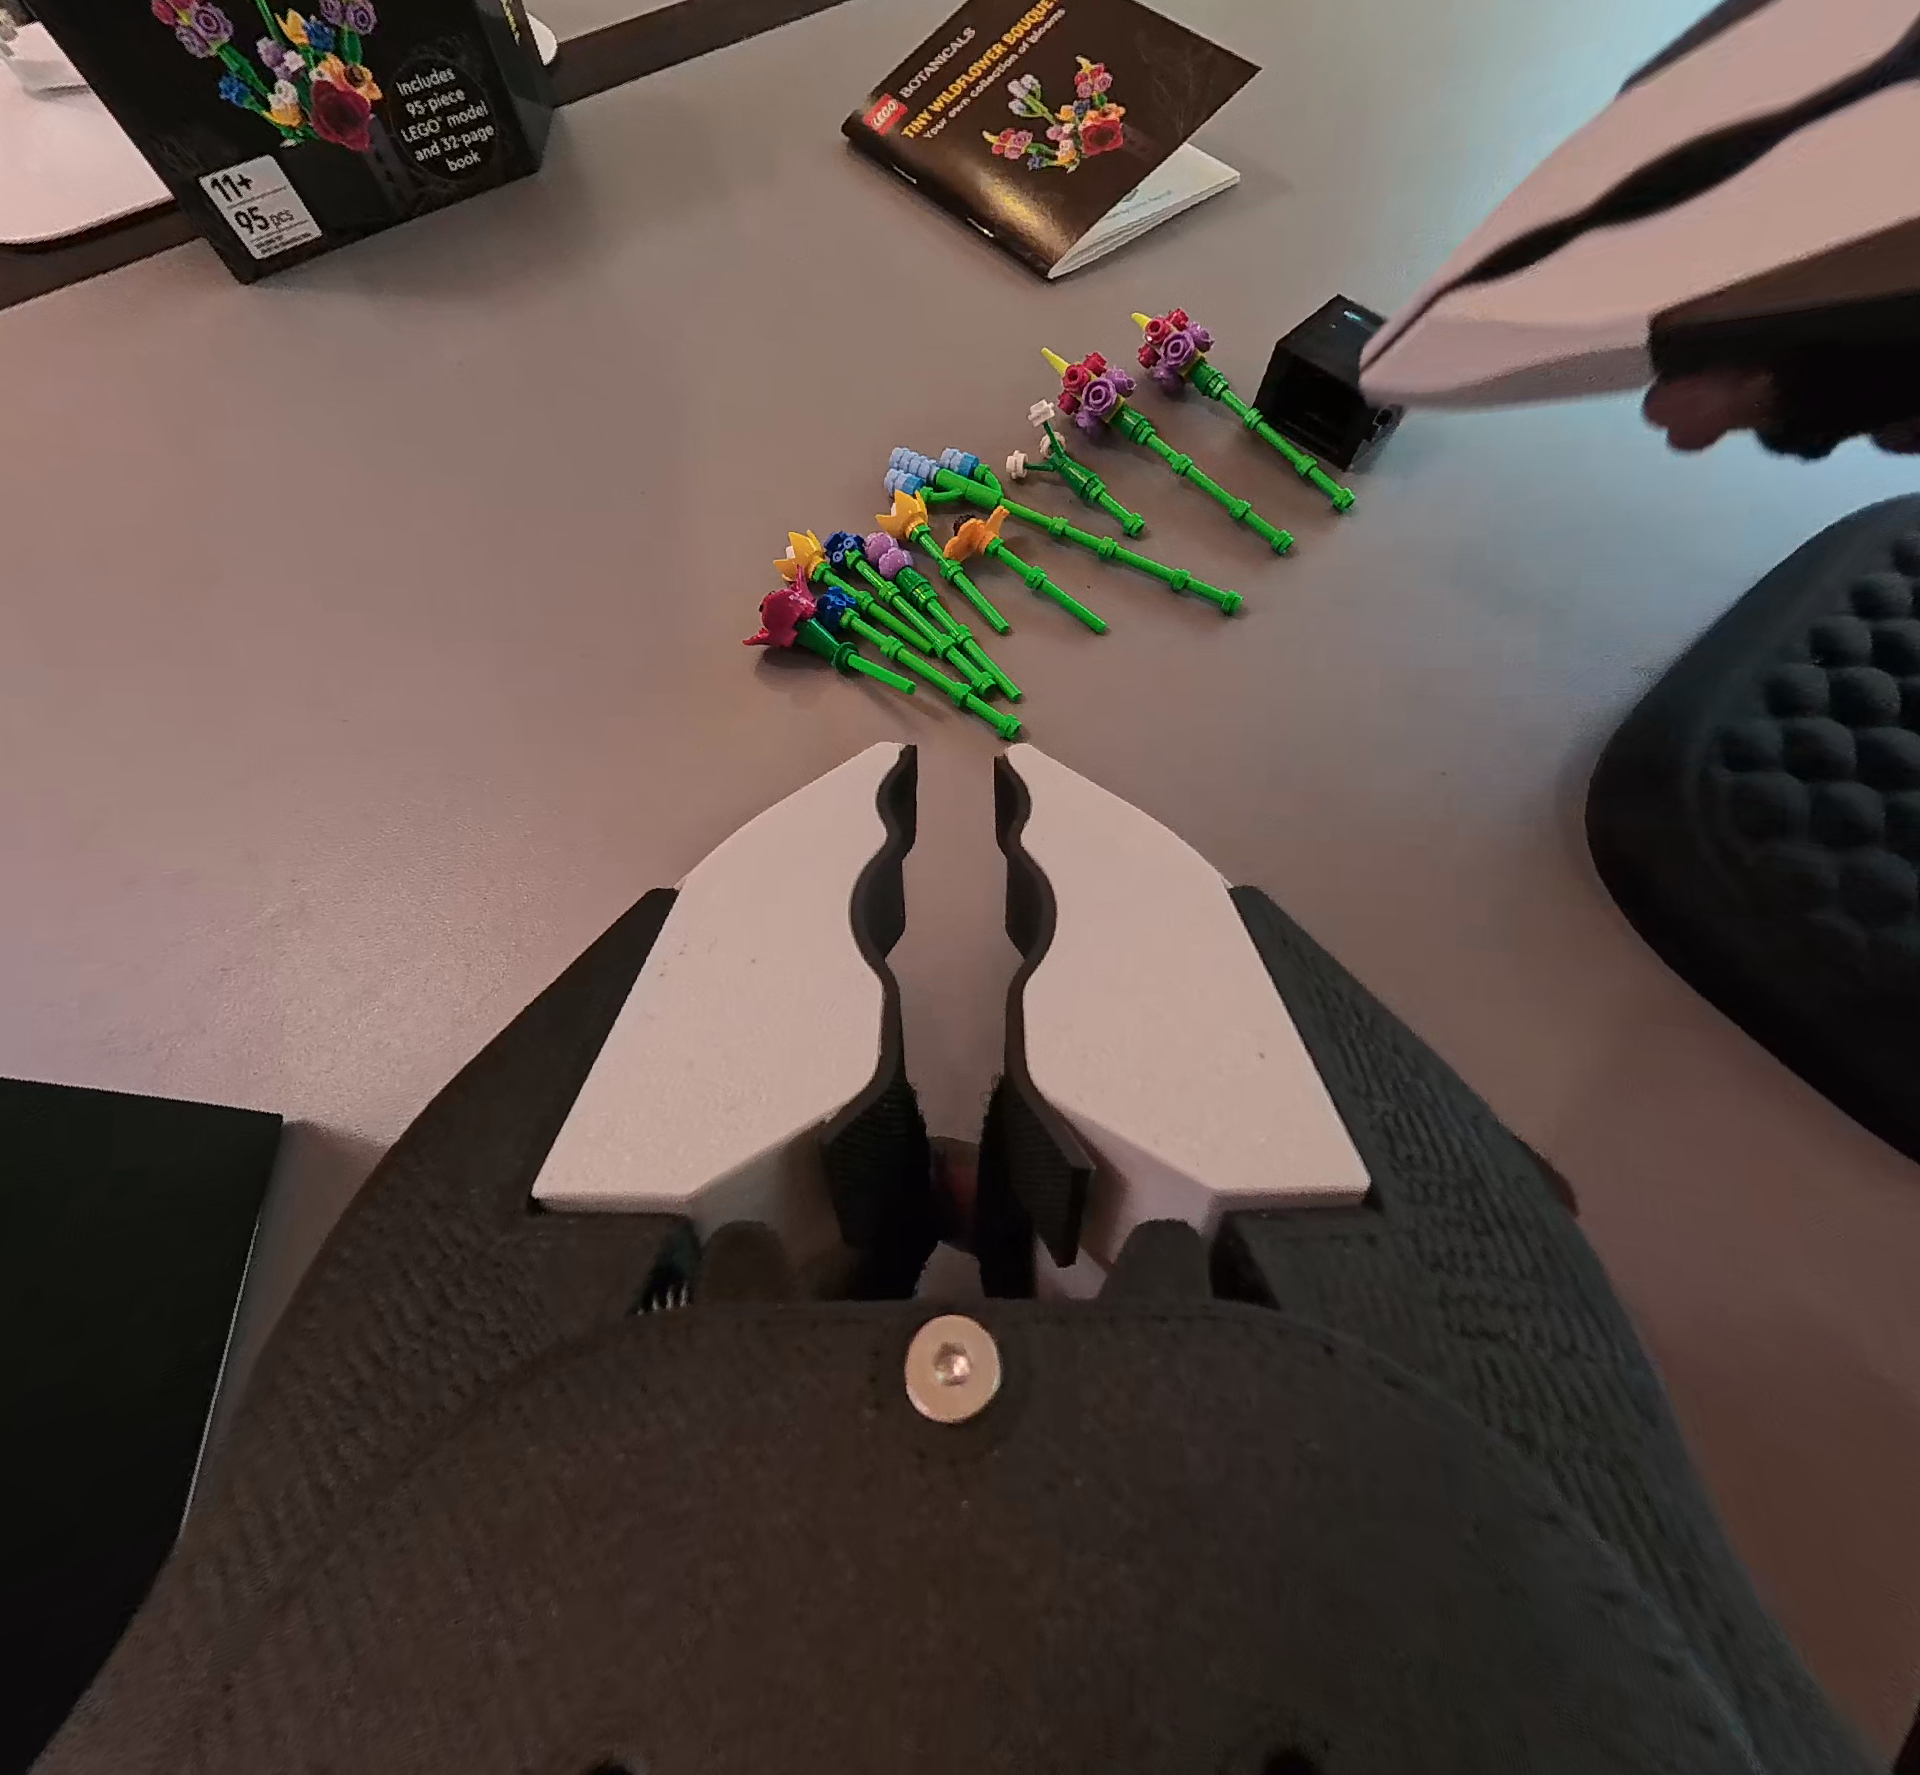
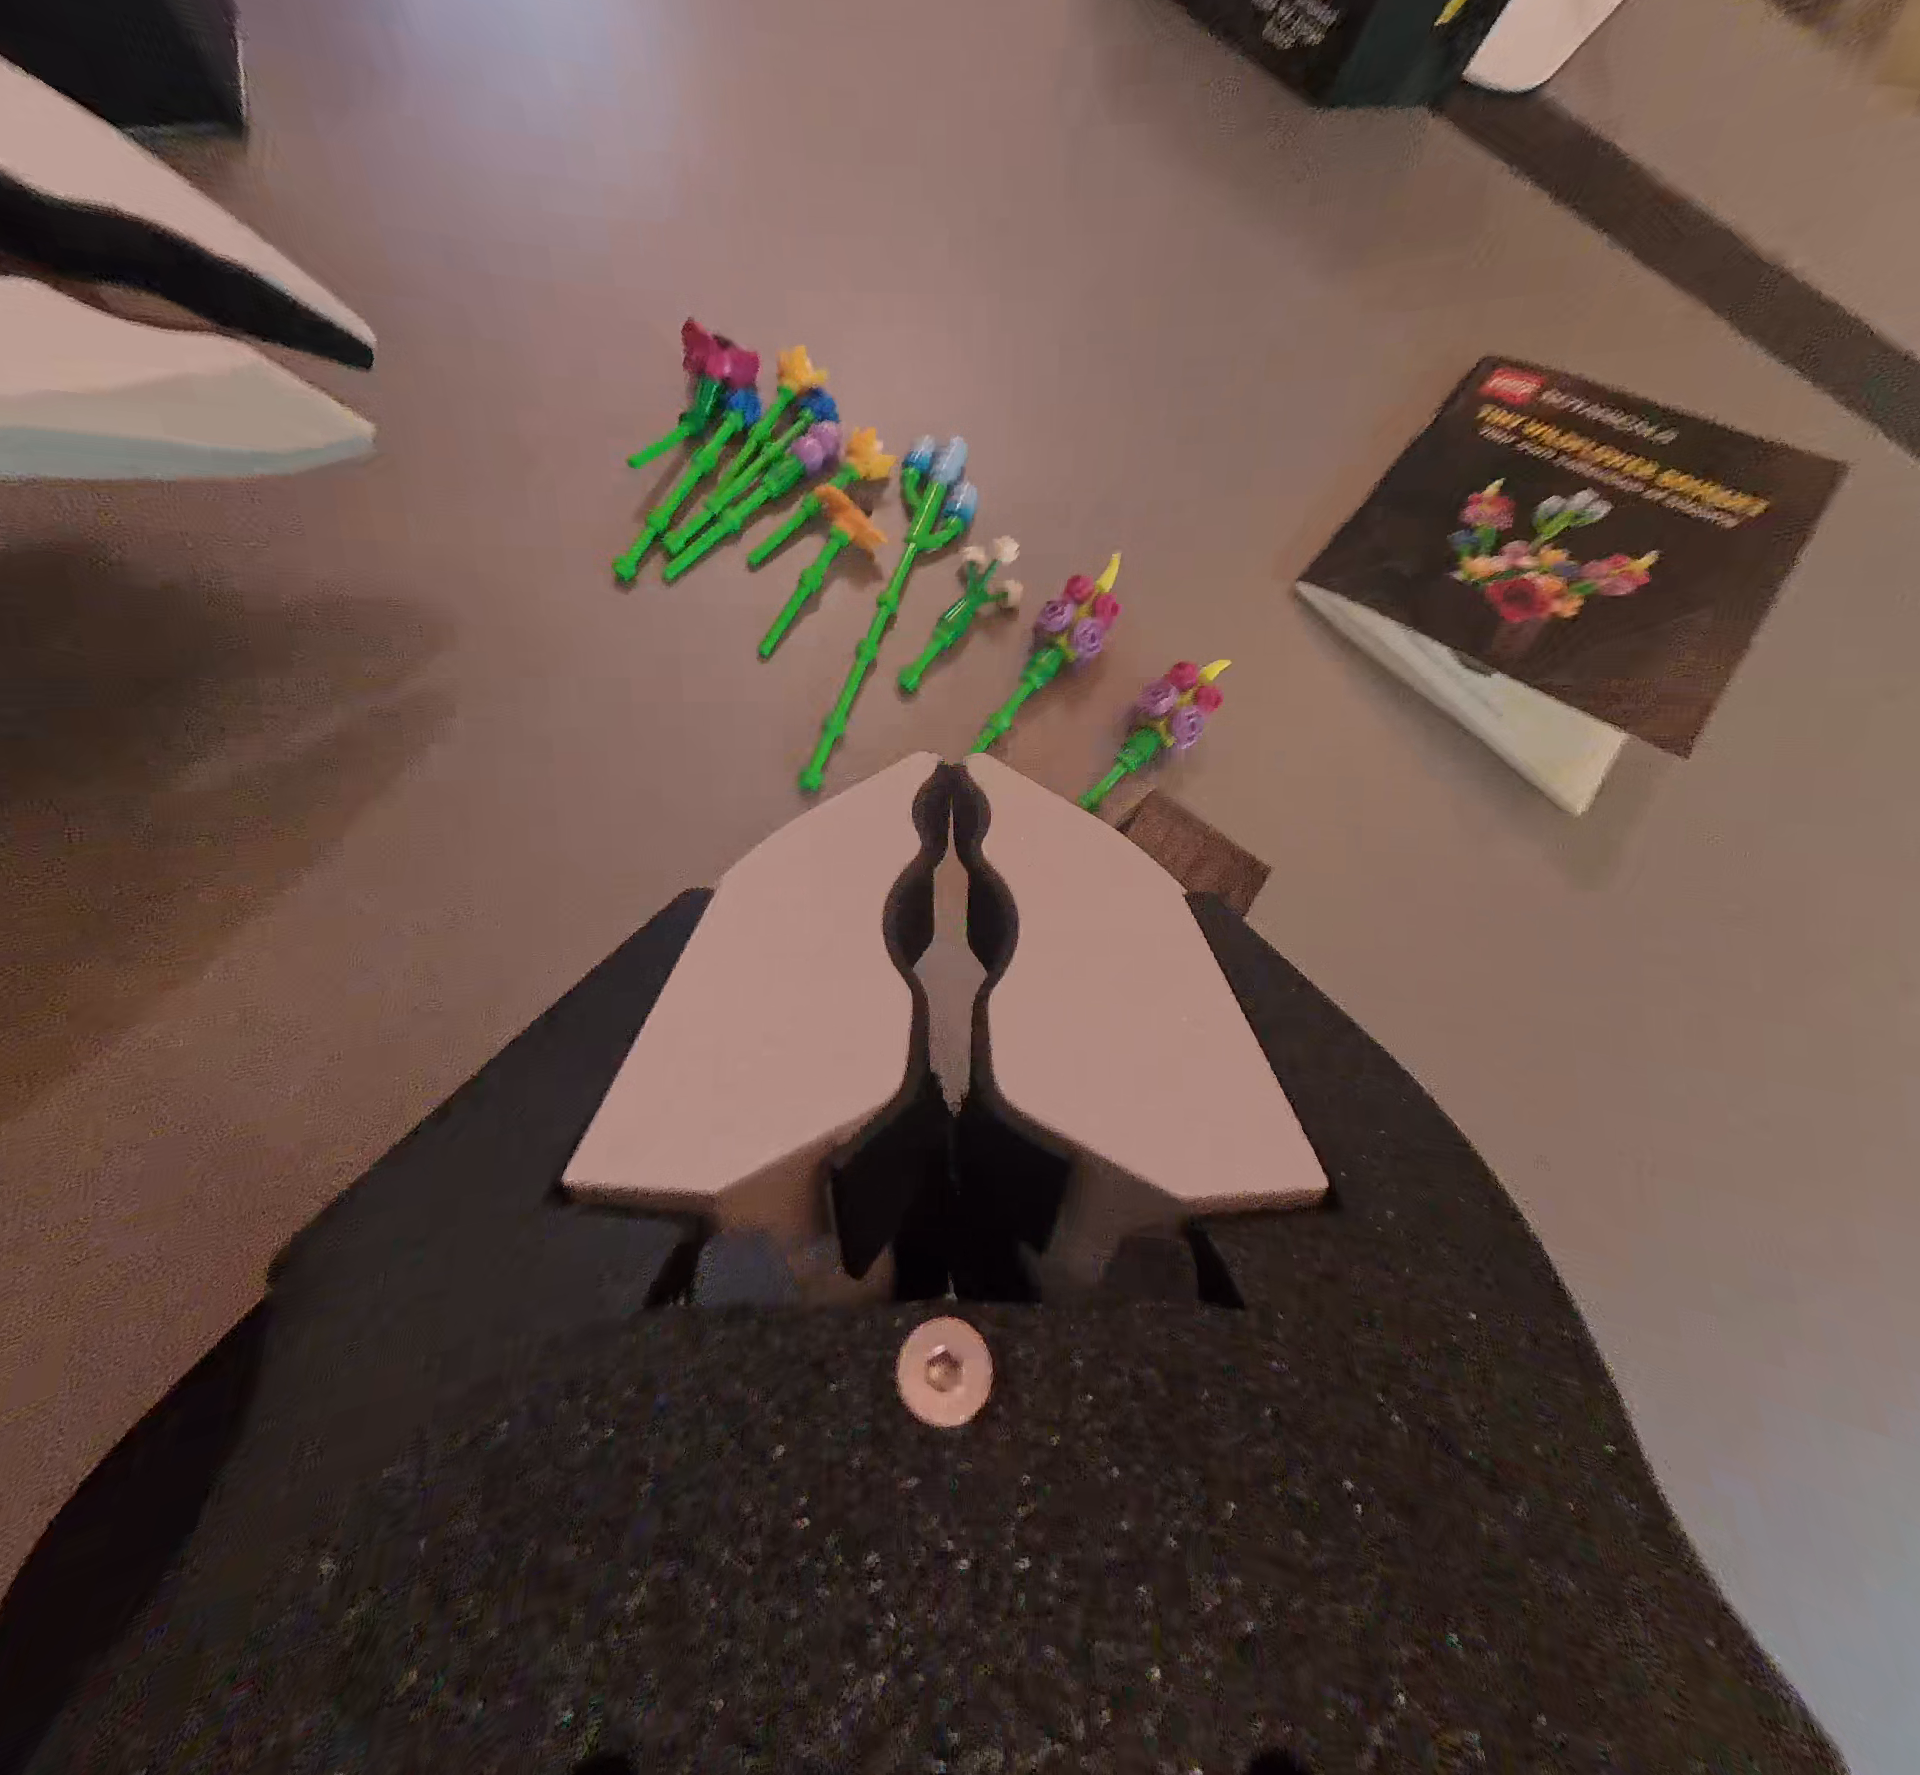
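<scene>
Toy flower stems [image 1: 1023, 520] lie in a slanted row on the grey surface [image 1: 416, 686], running from 10 to 2 o'clock ahead of the left gripper [image 1: 956, 759]. Its jaws stand a little apart and hold nothing, their tips just short of the nearest green stem end. Bare surface spreads wide at 9 o'clock. The right gripper [image 2: 951, 769] has its jaws pressed together at the tips, empty, beside a small black block [image 1: 1314, 390] at the row's far end. A dark booklet [image 1: 1049, 104] lies at 12 o'clock, a black box [image 1: 291, 52] at 11, a bumpy black pad [image 1: 1787, 790] at 3.
</scene>
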`<state>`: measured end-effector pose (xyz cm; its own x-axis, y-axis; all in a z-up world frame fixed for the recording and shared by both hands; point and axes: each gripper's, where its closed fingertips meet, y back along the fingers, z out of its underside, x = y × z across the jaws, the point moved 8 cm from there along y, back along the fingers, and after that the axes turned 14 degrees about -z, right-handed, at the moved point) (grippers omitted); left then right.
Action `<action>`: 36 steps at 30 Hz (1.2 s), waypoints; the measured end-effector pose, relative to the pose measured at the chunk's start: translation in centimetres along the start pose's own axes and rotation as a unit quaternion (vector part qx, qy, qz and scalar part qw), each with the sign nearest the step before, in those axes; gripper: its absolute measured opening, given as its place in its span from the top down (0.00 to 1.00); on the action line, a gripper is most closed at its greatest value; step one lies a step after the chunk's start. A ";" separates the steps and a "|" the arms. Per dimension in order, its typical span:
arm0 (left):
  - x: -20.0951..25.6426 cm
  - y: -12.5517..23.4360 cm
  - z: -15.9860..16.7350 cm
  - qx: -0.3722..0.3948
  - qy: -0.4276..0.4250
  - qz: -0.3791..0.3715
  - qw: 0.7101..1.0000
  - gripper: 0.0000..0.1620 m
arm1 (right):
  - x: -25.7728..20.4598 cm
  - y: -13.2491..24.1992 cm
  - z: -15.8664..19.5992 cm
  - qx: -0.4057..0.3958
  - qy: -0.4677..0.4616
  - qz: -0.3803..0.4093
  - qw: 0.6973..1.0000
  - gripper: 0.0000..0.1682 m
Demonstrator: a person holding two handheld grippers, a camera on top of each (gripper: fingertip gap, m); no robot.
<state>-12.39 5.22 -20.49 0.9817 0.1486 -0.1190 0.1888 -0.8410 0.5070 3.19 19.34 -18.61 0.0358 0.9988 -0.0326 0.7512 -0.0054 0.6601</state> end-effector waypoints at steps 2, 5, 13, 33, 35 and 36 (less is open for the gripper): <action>0.0 0.0 0.0 -0.001 -0.001 0.001 1.000 0.91 | 0.0 -0.6 0.8 -0.014 -0.010 -0.013 1.000 1.00; 0.0 0.0 0.0 -0.002 0.002 0.002 1.000 0.91 | 0.2 0.6 0.3 0.025 0.001 0.033 0.999 0.96; -0.2 -0.1 0.0 -0.006 0.007 -0.015 1.000 0.70 | 0.5 0.5 2.0 0.001 -0.035 0.003 0.999 1.00; 0.0 -1.0 0.0 -0.001 0.006 -0.050 0.999 0.37 | 0.1 -1.9 1.5 0.091 0.011 0.070 0.993 0.67; 0.0 -1.0 0.0 -0.002 0.006 -0.052 0.999 0.37 | -0.7 -1.6 1.3 0.110 0.031 0.023 0.993 1.00; 0.0 -1.0 0.0 -0.002 0.006 -0.052 0.999 0.37 | -0.8 -1.3 1.2 0.123 0.031 0.023 0.992 1.00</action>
<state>-12.60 6.04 -20.99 0.9570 0.2414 -0.1606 0.2897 -0.8183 0.4964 2.98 18.49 -20.30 0.0386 0.9983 0.0437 0.8885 -0.0543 0.4557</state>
